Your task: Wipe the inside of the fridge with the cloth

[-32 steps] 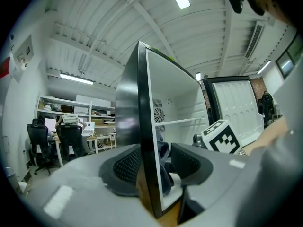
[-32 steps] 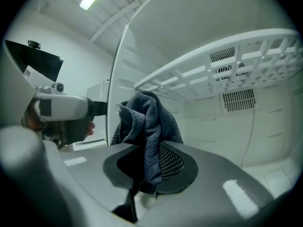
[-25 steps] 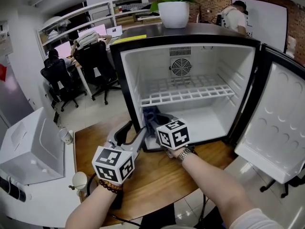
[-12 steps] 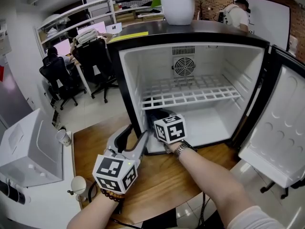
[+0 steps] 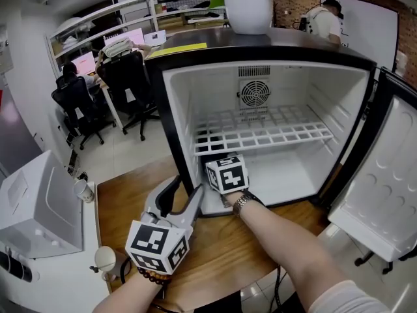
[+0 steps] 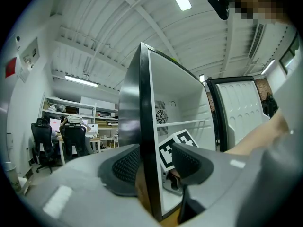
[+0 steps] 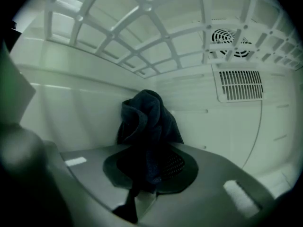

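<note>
Head view: one black fridge [image 5: 163, 96] with a white interior stands on one wooden bench [image 5: 221, 253], its door [image 5: 381, 181] swung open to the right. Inside are one white wire shelf [image 5: 264, 135] and one round fan grille [image 5: 254, 93] on the back wall. One white plant pot [image 5: 251, 12] sits on top of the fridge. Two grippers, each with one marker cube. The left gripper [image 5: 182, 194] rests low over the bench, at the fridge's front left corner. The right gripper [image 5: 225, 171] reaches into the lower compartment, under the wire shelf, at its left side.

Left gripper view: two jaws stand apart with nothing held. The fridge's black front edge shows in line with the gap, and the other gripper's marker cube [image 6: 176, 148] shows beyond, inside the fridge.

Right gripper view: two jaws are closed on one dark blue cloth [image 7: 149, 122]. It rises bunched from between the pads, before the white inner wall and below the wire shelf. Whether it touches the wall cannot be told.
</note>
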`<action>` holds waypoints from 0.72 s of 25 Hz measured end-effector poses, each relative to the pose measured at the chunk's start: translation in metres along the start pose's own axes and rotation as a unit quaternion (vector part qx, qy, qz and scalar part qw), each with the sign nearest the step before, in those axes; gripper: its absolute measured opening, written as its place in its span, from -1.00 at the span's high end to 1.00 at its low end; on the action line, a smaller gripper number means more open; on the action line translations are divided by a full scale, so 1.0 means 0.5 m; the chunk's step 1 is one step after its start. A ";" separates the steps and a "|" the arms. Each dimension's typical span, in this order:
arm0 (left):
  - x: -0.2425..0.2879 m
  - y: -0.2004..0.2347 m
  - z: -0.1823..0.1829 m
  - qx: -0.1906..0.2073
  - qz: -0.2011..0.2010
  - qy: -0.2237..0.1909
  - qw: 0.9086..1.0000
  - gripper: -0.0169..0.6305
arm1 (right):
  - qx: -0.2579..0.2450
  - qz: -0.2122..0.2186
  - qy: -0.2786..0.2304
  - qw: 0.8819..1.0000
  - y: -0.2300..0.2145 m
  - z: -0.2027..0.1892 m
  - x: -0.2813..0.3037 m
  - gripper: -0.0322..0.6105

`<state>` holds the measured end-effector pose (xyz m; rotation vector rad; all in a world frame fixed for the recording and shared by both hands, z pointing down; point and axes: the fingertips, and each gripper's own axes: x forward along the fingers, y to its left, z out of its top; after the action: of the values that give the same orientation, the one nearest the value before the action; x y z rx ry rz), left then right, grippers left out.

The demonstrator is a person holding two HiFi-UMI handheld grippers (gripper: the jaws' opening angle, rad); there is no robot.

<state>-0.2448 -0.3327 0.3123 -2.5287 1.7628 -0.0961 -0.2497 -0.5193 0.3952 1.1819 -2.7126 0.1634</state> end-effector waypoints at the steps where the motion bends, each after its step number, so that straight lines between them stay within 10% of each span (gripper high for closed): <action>1: 0.000 0.000 0.000 0.000 -0.001 0.000 1.000 0.26 | 0.000 -0.005 0.000 1.000 -0.003 0.001 0.003 0.72; 18: 0.002 0.001 0.000 0.007 0.008 -0.001 1.000 0.26 | -0.005 -0.059 -0.004 0.998 -0.049 0.007 0.010 0.72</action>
<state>-0.2451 -0.3337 0.3122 -2.5035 1.7744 -0.1060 -0.2357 -0.5401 0.3933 1.3380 -2.6371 0.1298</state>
